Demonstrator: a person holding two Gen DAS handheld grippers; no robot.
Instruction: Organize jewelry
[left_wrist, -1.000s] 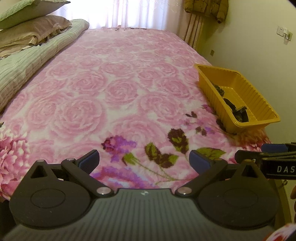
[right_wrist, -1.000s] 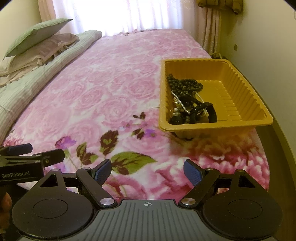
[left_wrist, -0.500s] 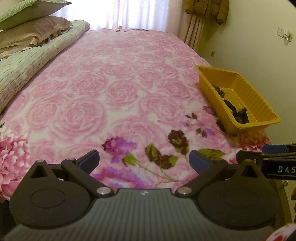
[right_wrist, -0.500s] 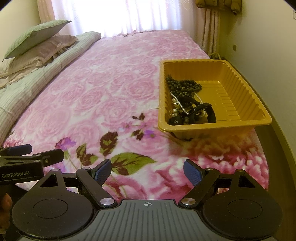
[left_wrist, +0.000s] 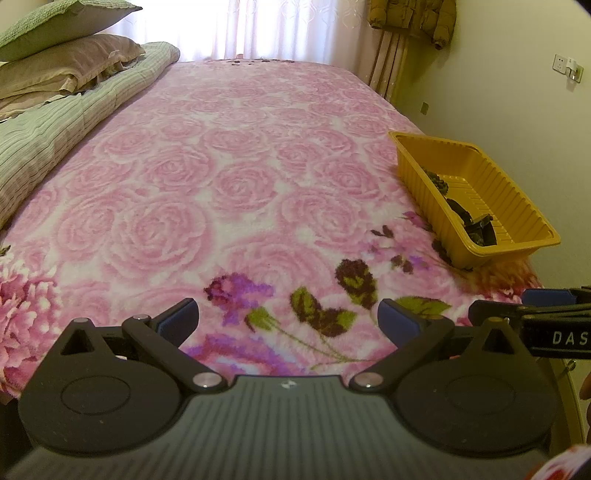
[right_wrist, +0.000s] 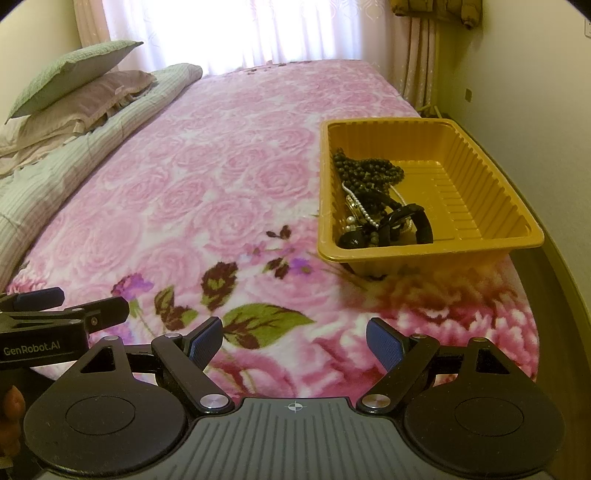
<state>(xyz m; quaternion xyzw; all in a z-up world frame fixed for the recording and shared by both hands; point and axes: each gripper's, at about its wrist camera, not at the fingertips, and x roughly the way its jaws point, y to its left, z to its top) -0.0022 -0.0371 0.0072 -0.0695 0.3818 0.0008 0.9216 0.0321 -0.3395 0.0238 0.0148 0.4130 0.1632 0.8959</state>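
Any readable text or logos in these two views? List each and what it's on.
"GenRobot.AI": white print on the side of the left claw, seen in the right wrist view.
"DAS": white print on the side of the right claw, in the left wrist view; the frame edge cuts it off.
Nothing readable on the yellow tray or the jewelry.

One yellow tray (right_wrist: 480, 162) sits on one bed (right_wrist: 221, 192). Inside it lies one tangled jewelry pile (right_wrist: 373, 195), pieces uncountable. Two pillows (right_wrist: 85, 85), one folded quilt (right_wrist: 74, 162), two grippers.

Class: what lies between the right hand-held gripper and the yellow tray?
Only bare floral blanket separates the right hand-held gripper from the yellow tray, per the right wrist view.
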